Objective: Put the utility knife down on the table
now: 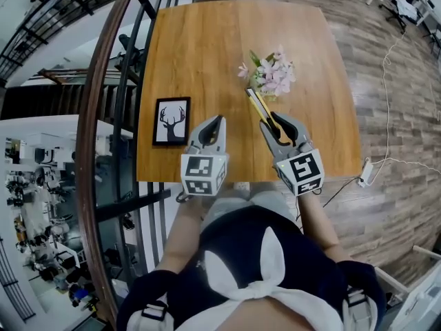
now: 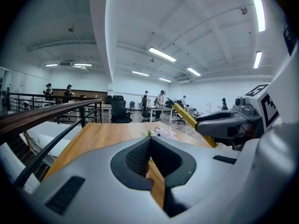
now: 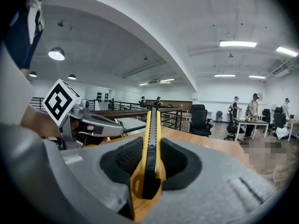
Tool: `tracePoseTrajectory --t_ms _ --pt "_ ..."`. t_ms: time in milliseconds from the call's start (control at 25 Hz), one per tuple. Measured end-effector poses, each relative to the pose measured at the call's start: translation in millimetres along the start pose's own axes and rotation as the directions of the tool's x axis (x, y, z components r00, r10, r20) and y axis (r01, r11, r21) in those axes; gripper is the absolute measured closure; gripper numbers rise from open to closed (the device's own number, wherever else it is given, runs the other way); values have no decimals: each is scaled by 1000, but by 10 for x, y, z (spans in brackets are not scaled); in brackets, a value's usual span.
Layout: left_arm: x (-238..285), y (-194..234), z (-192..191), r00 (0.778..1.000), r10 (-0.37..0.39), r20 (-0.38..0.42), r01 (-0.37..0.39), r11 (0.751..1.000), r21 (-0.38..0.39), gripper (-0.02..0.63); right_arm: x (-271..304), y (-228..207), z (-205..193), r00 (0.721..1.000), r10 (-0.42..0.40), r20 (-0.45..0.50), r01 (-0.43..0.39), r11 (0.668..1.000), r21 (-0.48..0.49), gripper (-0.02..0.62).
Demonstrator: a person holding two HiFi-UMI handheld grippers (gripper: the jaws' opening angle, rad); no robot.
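- Knife (image 3: 150, 158), yellow with a black slider, is pinched edge-up between the jaws of the right hand-held gripper (image 1: 275, 121). It is in the air over the near right part of the worktop (image 1: 207, 47), slanting up and away.
- The knife's far end points at the flowers (image 1: 270, 74), a pink and white sprig lying on the worktop just beyond it. From the head view the tip comes right up to the stems; whether they touch cannot be told.
- Left hand-held gripper (image 1: 213, 124) hovers beside the right one, over the near edge, with its jaws pressed together on nothing.
- A black frame (image 1: 171, 121) with a deer print lies flat just left of the left hand-held gripper, near the worktop's left edge.
- A railing (image 1: 103, 116) runs past the worktop's left side.
- A power strip (image 1: 366, 173) lies on the floor to the right.
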State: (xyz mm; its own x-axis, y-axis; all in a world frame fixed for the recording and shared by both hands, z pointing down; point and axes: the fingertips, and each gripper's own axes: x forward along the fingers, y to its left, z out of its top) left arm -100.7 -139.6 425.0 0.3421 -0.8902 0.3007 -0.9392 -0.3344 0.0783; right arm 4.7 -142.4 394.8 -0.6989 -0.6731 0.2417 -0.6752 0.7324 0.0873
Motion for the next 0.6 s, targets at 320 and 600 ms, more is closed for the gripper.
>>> tracePoseTrajectory --t_ms 320,600 --pt "72 150 -44 1000 7 -13 -7 1000 -9 597 190 -43 -63 1000 10 -13 -10 1000 1 479" --pt "96 222 -129 1000 10 -19 -10 1000 -13 597 318 31 -178 998 46 -36 -46 999 -9 477"
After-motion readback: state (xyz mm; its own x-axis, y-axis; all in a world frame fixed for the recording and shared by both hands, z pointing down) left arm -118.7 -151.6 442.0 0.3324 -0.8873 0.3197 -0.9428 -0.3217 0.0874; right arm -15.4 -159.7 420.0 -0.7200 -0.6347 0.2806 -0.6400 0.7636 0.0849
